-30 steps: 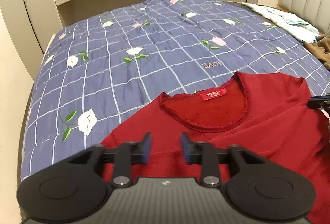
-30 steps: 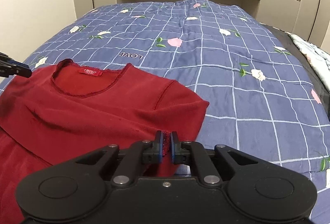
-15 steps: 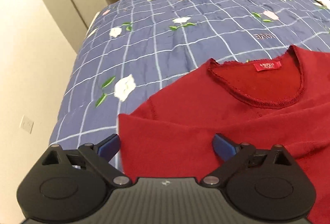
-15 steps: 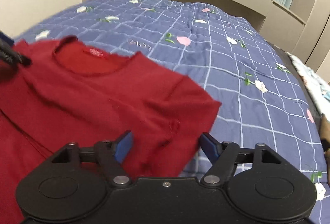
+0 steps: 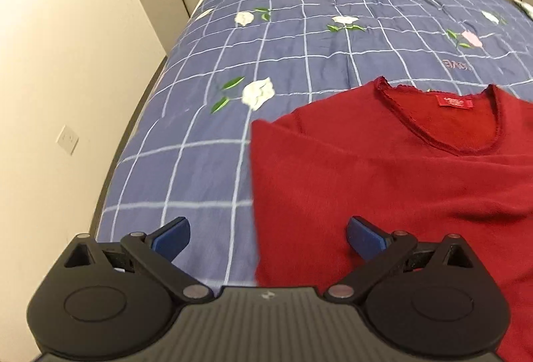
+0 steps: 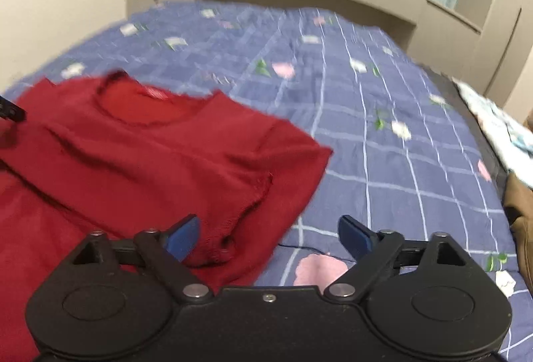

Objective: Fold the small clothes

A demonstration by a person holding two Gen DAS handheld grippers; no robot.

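**Both tongs apart above a half-folded red top**

The left gripper (image 5: 268,233) hangs with its fingers spread wide, holding nothing, straddling the folded left edge of the red top (image 5: 383,182). The right gripper (image 6: 266,233) is likewise spread and empty over the tucked sleeve cuff (image 6: 223,248). The top lies on the blue checked quilt (image 5: 283,62). Risk: a low jaw could snag the loose cuff and drag the fold undone.

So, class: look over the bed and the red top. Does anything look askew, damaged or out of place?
Nothing looks damaged. The red top lies flat on the blue checked quilt, sleeves folded in; the right sleeve cuff is bunched. A thin dark cord lies on the quilt beside it. Both grippers, left and right, hang open.
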